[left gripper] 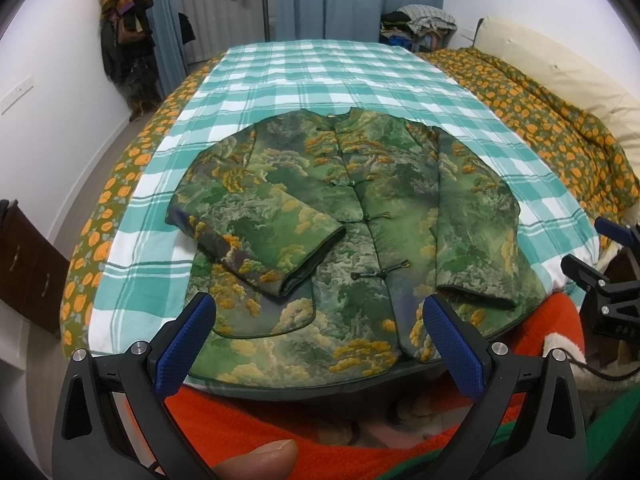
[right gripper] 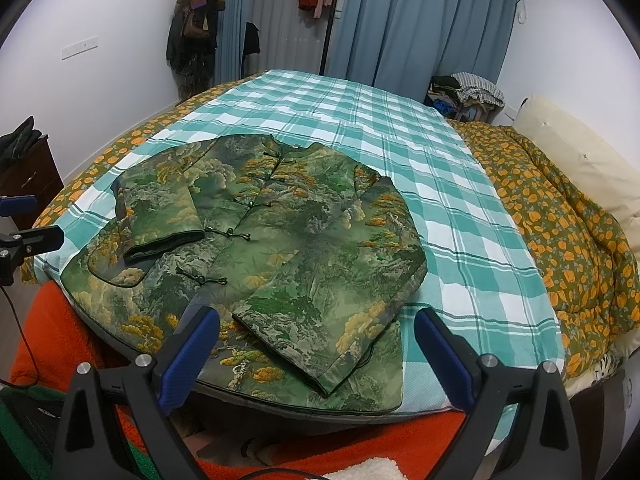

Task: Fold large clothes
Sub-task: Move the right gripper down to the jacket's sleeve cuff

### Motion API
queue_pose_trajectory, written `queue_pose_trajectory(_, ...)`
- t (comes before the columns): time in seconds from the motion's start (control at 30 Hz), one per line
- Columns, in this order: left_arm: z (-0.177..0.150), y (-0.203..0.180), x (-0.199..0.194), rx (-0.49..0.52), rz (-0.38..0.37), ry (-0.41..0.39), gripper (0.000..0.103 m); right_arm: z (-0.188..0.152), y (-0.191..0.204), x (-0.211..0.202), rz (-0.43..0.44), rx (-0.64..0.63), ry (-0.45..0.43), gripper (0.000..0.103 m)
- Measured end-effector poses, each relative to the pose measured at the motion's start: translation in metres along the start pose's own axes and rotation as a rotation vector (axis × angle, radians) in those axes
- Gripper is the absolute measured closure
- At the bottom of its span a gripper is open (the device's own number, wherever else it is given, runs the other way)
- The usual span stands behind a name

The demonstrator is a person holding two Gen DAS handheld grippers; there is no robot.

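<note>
Both my tools gape empty: left tool [left gripper: 318, 322], right tool [right gripper: 316, 338]. Green landscape-print padded jacket [left gripper: 360, 220] dead ahead, collar away; unfolded right sleeve [right gripper: 320, 320] nearest right tool.

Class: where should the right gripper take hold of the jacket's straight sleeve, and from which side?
Grip the cuff of the straight sleeve, coming from the near bed edge. Its open end lies flat nearest the open right gripper, with its edge exposed.

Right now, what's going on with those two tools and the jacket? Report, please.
Left tool open, empty, at hem. Right tool open, empty. Green jacket flat on checked blanket, left sleeve folded in. Nothing in the way.
</note>
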State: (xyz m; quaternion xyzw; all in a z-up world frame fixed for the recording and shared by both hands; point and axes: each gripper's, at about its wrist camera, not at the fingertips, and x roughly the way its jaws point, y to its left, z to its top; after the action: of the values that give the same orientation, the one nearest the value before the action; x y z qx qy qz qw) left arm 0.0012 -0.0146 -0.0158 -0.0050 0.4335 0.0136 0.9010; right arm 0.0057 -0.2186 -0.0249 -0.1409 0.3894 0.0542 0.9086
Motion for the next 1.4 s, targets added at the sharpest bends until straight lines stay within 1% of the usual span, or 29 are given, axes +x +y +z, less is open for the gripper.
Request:
queue_pose_trajectory(0.23, 0.000, -0.007, 0.000, -0.004, -0.003, -0.013, 0.000, 0.004, -0.002, -0.002, -0.008, -0.011, 0.001, 0.004)
queue_pose_trajectory(0.4, 0.004, 0.005, 0.002, -0.031, -0.005, -0.001, 0.000, 0.006, -0.002, -0.001, -0.030, -0.016, 0.012, 0.004)
queue_pose_trajectory(0.53, 0.005, 0.013, 0.005, -0.053, -0.005, 0.015, 0.000, 0.006, 0.001, 0.003, -0.061, -0.035, 0.043, 0.004)
queue_pose_trajectory(0.77, 0.006, 0.021, 0.009, -0.069, 0.006, 0.029, 0.000, 0.000, 0.002, 0.021, -0.098, -0.057, 0.134, 0.004)
queue_pose_trajectory(0.87, 0.006, 0.023, 0.012, -0.078, 0.006, 0.039, 0.000, -0.004, 0.003, 0.027, -0.110, -0.072, 0.161, 0.004)
queue_pose_trajectory(1.17, 0.006, 0.021, 0.017, -0.062, 0.001, 0.054, 0.000, -0.011, 0.004, 0.040, -0.153, -0.100, 0.221, 0.004)
queue_pose_trajectory(1.4, 0.005, 0.020, 0.021, -0.058, 0.004, 0.071, 0.000, -0.015, 0.004, 0.046, -0.164, -0.112, 0.258, 0.004)
